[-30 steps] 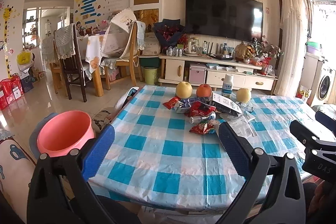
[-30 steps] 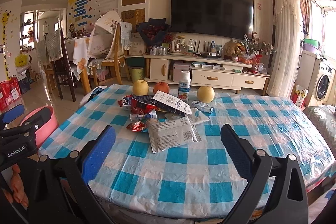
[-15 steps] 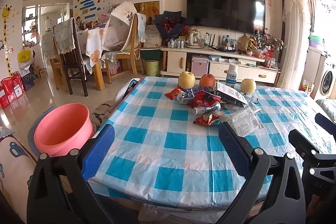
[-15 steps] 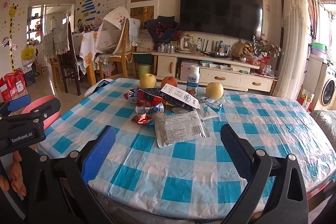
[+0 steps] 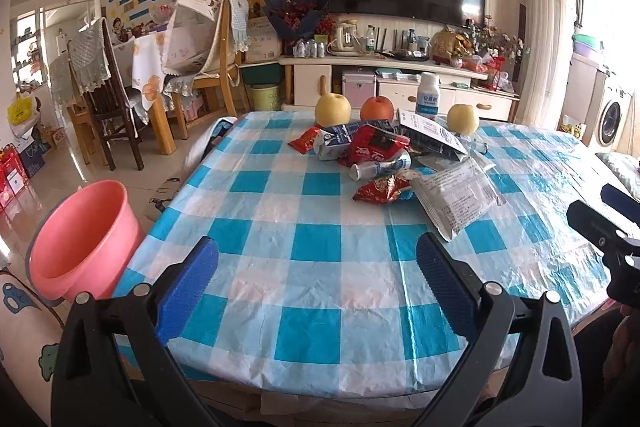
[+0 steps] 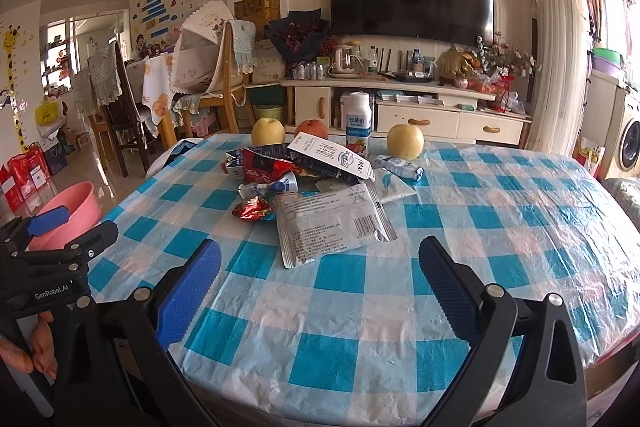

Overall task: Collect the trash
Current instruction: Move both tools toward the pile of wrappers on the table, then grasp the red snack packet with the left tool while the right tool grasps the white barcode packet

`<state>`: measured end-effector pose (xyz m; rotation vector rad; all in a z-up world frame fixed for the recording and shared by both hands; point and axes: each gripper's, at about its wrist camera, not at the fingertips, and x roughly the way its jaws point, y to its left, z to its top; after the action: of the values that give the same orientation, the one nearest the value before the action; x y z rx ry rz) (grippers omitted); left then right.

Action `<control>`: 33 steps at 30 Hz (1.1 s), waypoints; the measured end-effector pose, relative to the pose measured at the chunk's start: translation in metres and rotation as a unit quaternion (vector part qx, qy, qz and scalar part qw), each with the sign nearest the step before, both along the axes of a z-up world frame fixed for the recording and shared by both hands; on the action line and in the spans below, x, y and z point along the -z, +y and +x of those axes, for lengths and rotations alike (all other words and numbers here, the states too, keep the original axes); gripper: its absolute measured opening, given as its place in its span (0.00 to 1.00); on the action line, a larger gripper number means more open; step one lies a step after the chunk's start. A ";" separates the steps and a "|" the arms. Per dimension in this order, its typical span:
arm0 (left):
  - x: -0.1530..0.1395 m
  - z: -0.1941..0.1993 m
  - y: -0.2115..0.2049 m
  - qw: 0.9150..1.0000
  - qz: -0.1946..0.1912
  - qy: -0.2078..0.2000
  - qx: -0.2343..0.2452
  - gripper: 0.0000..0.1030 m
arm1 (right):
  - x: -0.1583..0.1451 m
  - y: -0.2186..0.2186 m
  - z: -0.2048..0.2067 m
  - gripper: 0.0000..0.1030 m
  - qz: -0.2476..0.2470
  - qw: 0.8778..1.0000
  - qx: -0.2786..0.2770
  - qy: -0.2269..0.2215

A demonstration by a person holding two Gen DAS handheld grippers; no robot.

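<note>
A heap of trash lies mid-table: a silver foil packet (image 6: 332, 223) (image 5: 456, 197), a crumpled red wrapper (image 6: 253, 207) (image 5: 382, 189), a red snack bag (image 5: 374, 147) (image 6: 266, 169), a flattened milk carton (image 6: 330, 157) (image 5: 432, 135) and a small squashed bottle (image 5: 380, 167). A pink bucket (image 5: 80, 239) (image 6: 70, 213) stands on the floor left of the table. My left gripper (image 5: 316, 287) hangs open over the near table edge. My right gripper (image 6: 320, 285) is open too, just short of the foil packet. Neither holds anything.
The table (image 6: 500, 227) wears a blue-and-white checked plastic cloth. Behind the trash stand two yellow pears (image 6: 268, 131), a red apple (image 6: 312, 129) and a white bottle (image 6: 358, 123). Chairs (image 5: 116, 99) and a TV cabinet (image 6: 412, 107) lie beyond.
Both grippers have moved forward toward the table, so the trash heap looks closer. Their fingers stay equally wide apart. Nothing on the table has shifted.
</note>
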<state>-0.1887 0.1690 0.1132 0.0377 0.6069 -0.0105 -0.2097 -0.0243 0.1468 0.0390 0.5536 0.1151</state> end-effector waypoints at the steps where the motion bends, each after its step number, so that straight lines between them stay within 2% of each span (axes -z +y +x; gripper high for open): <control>1: 0.002 0.005 -0.002 1.000 0.000 0.006 0.008 0.97 | 0.002 -0.004 0.004 0.95 0.004 1.000 0.003 0.004; 3: 0.006 0.016 -0.005 1.000 0.000 0.012 0.022 0.97 | 0.006 -0.013 0.010 0.92 0.020 1.000 0.008 0.010; 6: 0.009 0.035 -0.009 0.999 -0.007 0.017 0.040 0.97 | 0.010 -0.026 0.021 0.81 0.038 0.999 0.014 0.018; 11: 0.022 0.069 -0.020 0.996 -0.025 0.040 0.073 0.97 | 0.020 -0.043 0.046 0.81 0.062 0.997 0.014 0.033; 15: 0.034 0.094 -0.028 0.994 -0.039 0.062 0.086 0.97 | 0.034 -0.052 0.074 0.81 0.088 0.994 0.001 0.068; 20: 0.044 0.125 -0.034 0.991 -0.054 0.073 0.094 0.97 | 0.058 -0.057 0.112 0.78 0.143 0.981 -0.012 0.129; 22: 0.050 0.138 -0.038 0.989 -0.059 0.083 0.106 0.97 | 0.067 -0.057 0.123 0.69 0.159 0.976 -0.019 0.150; 25: 0.059 0.153 -0.040 0.988 -0.063 0.094 0.106 0.96 | 0.079 -0.052 0.136 0.61 0.176 0.968 -0.033 0.175; 29: 0.071 0.174 -0.036 0.985 -0.078 0.118 0.102 0.96 | 0.091 -0.049 0.149 0.61 0.200 0.958 -0.042 0.201; 33: 0.081 0.188 -0.036 0.982 -0.082 0.130 0.106 0.95 | 0.105 -0.056 0.159 0.61 0.253 0.939 -0.033 0.230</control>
<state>-0.0004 0.1333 0.0324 -0.0607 0.8604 -0.2761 -0.0510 -0.0806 0.0414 0.5631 0.9831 0.3172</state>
